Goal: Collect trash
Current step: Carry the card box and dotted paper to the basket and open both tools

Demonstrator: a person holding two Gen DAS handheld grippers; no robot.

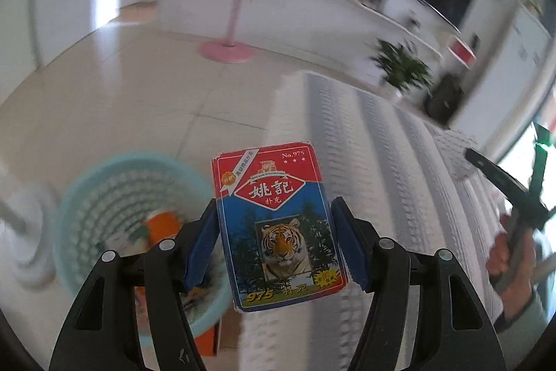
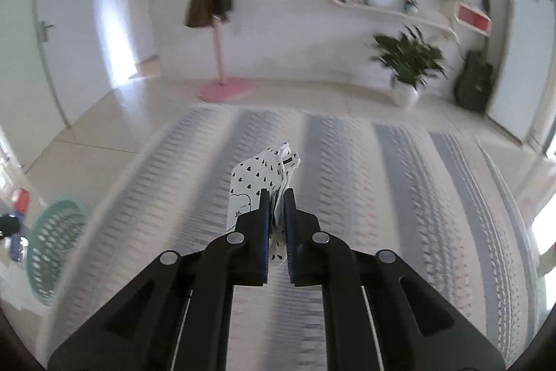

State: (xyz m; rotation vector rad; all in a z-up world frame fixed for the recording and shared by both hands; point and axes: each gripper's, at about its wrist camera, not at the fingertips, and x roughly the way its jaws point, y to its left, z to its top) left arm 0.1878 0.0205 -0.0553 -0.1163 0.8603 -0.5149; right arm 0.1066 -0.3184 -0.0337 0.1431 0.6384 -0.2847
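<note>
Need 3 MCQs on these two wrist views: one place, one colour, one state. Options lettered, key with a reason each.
1. Where is the basket relative to the card box in the left wrist view?
A. left of it, on the floor
B. on the wall shelf
C. right of it, on the rug

2. What colour is the coat stand's base?
A. green
B. pink
C. black

3. What is the state of the right gripper?
A. wide open, empty
B. shut on the patterned bag
C. shut on a bottle

Key:
1 A, the teal basket sits lower left of the box.
2 B, the round base is pink.
3 B, the pads pinch the white bag with black marks.
</note>
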